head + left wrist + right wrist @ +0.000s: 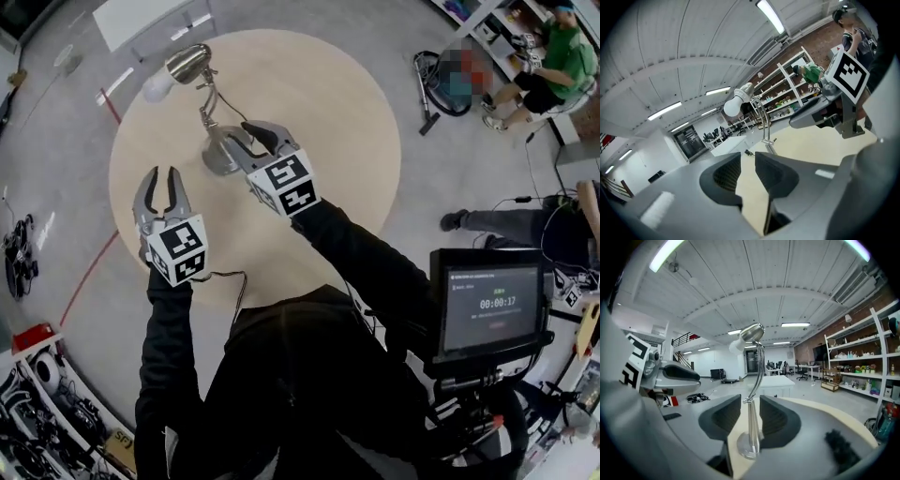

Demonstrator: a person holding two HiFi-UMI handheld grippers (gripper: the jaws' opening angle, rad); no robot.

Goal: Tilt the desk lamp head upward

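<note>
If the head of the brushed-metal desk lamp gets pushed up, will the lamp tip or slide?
Likely tippy: the shiny metal head sits high on a thin curved stem, off-centre from the small round base. It may also slide, since the polished base rests on the smooth round wooden table.

Round table (319, 112) in pale beige wood tone, on a grey floor (56, 187) crossed by a red line (90, 277) at 8 o'clock. The desk lamp (190, 62) at 11 o'clock is brushed silver with a white bulb (157, 86). The left gripper (163, 174) and right gripper (256, 137) have grey jaws and white cubes printed with black square markers, and are carried on black sleeves (169, 347).
</note>
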